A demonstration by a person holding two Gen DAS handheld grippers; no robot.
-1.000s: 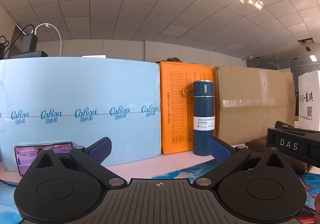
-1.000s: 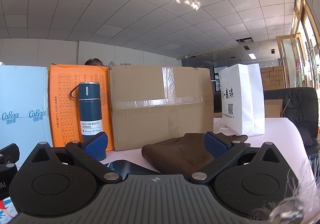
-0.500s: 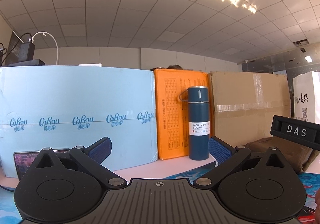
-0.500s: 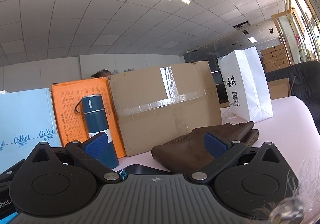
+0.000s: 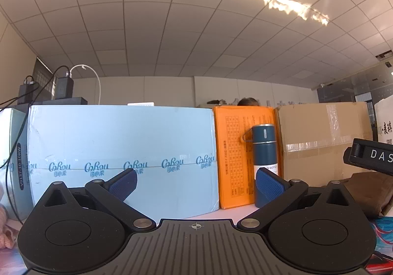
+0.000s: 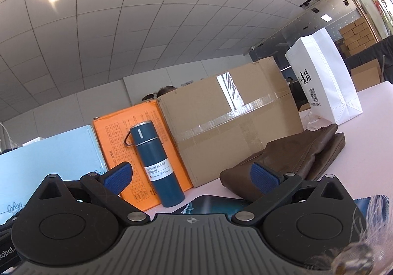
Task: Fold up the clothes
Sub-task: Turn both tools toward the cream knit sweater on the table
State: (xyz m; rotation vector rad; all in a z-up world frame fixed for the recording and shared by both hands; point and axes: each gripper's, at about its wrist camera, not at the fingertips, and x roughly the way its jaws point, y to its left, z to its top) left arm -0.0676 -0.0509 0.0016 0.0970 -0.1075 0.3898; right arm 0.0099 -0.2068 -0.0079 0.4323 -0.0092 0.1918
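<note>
A folded brown garment [image 6: 289, 157] lies on the pale table in front of the cardboard box, beyond and to the right of my right gripper [image 6: 191, 176]. Its edge also shows at the right of the left wrist view [image 5: 368, 189]. My right gripper is open and empty, tilted and held above the table. My left gripper [image 5: 195, 184] is open and empty, pointing level at the boxes. The other gripper's black body marked "DAS" [image 5: 371, 157] shows at the right of the left wrist view. A bit of pink fabric [image 5: 3, 228] shows at the far left edge.
A row stands along the back: a light blue box [image 5: 122, 152], an orange box [image 5: 235, 152], a dark blue vacuum bottle [image 6: 157, 164], a taped cardboard box [image 6: 233, 127] and a white paper bag [image 6: 321, 78]. A printed blue mat [image 6: 213, 203] lies under the grippers.
Both grippers have tilted upward, so the boxes and bottle sit lower in view and more ceiling shows. The right gripper has also rolled sideways. Both stay open.
</note>
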